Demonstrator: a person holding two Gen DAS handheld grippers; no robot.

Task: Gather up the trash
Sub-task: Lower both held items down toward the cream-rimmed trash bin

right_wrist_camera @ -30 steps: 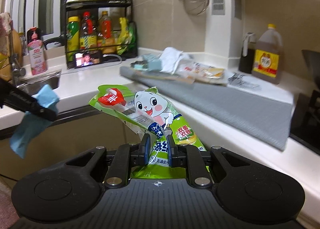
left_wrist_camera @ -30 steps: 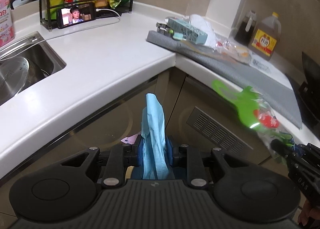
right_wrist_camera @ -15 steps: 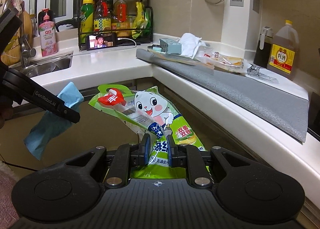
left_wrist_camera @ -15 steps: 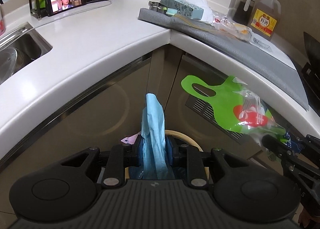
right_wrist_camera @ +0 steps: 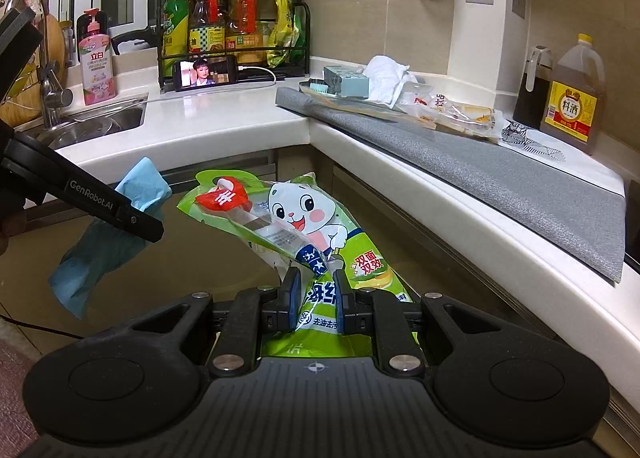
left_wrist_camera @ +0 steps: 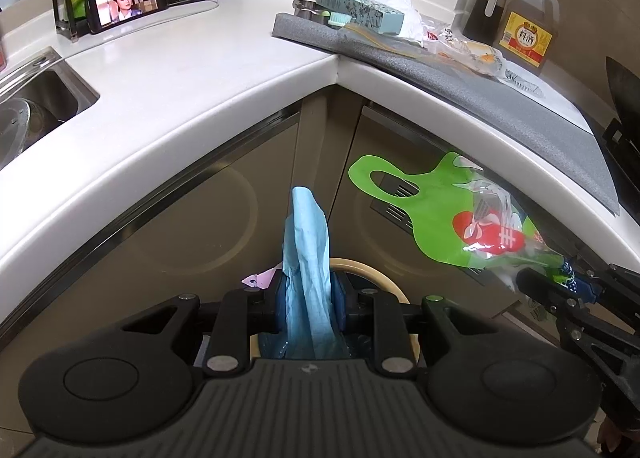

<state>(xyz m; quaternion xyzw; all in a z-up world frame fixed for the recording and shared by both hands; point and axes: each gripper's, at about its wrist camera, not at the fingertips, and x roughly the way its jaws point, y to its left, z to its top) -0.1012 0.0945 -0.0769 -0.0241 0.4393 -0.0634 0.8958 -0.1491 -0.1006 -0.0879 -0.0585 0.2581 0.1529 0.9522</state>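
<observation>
Blue crumpled paper sheet is clamped in the left gripper; green printed plastic bag is clamped in the right gripper.
Both are held in air before the white curved countertop; a beige bin rim shows under the left one.

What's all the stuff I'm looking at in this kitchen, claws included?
blue cloth: one, light blue, pinched in the left claw
green wrapper: one, green with cartoon cat, pinched in the right claw
bin rim: one, beige, below the left claw
grey mat: one, on the white counter
phone: one, black, screen lit, by the rack
cooking wine jug: one, amber, counter's far right
pink soap bottle: one, beside the sink
left claw: black, shut on cloth
right claw: black, shut on wrapper
</observation>
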